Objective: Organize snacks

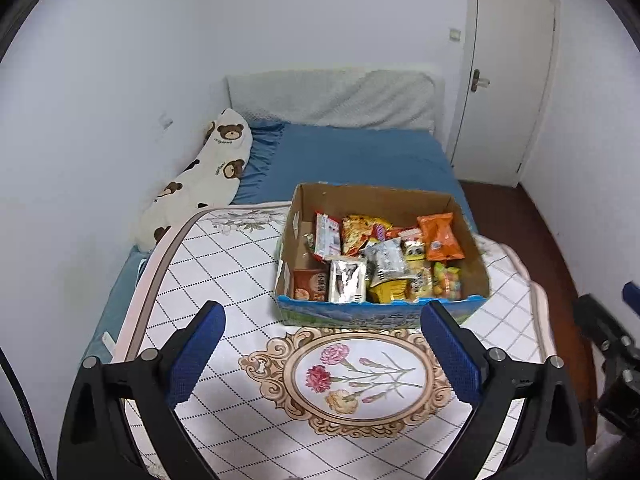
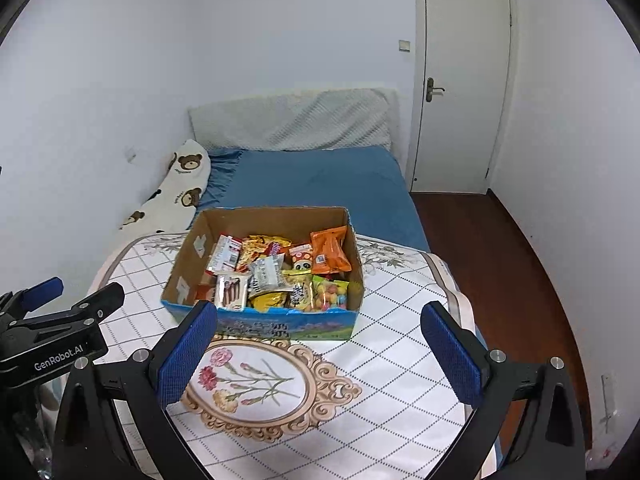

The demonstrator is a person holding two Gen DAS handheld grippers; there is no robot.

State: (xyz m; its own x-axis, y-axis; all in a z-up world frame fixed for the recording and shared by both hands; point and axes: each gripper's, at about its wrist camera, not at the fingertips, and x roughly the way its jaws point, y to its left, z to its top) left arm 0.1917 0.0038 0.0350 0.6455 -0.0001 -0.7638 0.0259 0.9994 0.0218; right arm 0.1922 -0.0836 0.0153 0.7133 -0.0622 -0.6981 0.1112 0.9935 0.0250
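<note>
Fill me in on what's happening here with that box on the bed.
A person holds two handheld grippers over a floral quilted mat on the bed. The left gripper and right gripper are both open and hold nothing. Ahead of them sits an open cardboard box filled with mixed snack packets, among them an orange packet at the far right. Nothing has been picked up yet.

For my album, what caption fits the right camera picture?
Open right gripper faces a snack-filled cardboard box on the bed.
</note>
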